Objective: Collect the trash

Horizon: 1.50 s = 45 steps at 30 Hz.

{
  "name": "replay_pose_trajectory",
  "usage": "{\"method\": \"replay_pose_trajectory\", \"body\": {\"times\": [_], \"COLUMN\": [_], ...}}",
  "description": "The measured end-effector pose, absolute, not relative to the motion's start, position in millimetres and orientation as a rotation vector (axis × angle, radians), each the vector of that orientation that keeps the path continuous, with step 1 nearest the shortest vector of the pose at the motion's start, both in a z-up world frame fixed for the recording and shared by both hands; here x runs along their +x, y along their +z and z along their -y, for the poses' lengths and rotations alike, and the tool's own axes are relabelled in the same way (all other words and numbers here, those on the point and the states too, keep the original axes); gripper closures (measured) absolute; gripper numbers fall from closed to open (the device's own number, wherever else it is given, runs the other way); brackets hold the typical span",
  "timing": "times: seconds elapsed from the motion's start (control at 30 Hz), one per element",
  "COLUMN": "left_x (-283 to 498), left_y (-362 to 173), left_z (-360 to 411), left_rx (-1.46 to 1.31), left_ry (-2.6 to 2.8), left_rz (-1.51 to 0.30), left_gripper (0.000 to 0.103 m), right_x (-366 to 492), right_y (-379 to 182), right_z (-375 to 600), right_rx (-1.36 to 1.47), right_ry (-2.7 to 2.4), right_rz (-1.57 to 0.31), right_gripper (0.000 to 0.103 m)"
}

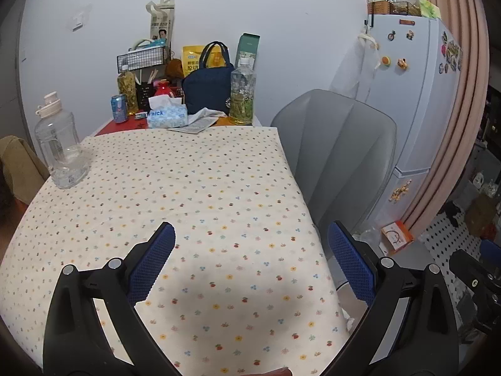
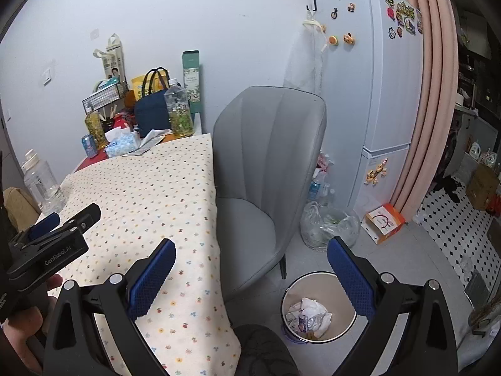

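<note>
Both grippers were held over the near edge of the floral tablecloth [image 1: 188, 188]. The left gripper [image 1: 250, 250] had its blue-padded fingers spread wide, nothing between them. The right gripper [image 2: 250, 266] was likewise wide open and empty. The crumpled paper trash [image 2: 308, 315] lay in the round bin [image 2: 289, 294] on the floor, just beside the grey chair [image 2: 266, 163].

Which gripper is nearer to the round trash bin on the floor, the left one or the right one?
The right gripper: it hangs open almost over the trash bin beside the chair. The left gripper, also open, is over the table, farther away.
</note>
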<state>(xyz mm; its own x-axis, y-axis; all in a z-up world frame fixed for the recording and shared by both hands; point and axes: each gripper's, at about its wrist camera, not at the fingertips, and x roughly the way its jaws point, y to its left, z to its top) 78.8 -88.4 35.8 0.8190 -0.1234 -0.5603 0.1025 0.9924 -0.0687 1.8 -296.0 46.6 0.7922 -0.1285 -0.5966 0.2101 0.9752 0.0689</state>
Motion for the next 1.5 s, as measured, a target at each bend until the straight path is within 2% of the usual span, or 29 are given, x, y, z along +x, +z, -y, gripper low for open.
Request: {"method": "replay_pose_trajectory", "body": {"times": [0.67,1.5], "left_x": [28.1,16.9], "left_y": [54.6,57.6], "left_z": [63.3,52.5], "left_rx": [-0.039,-0.067], "left_ry": [-0.057,-0.051], "left_rz": [-0.522,-0.505], "left_gripper": [0.006,0.006], "right_x": [-32.9,-38.1], "right_y": [64.6,67.0], "right_z": [262.3,253.4], "right_rx": [0.071,0.053], "right_ry": [-0.109,-0.103], "right_rz": [-0.581,-0.578], "right_gripper": [0.008,0.008]}}
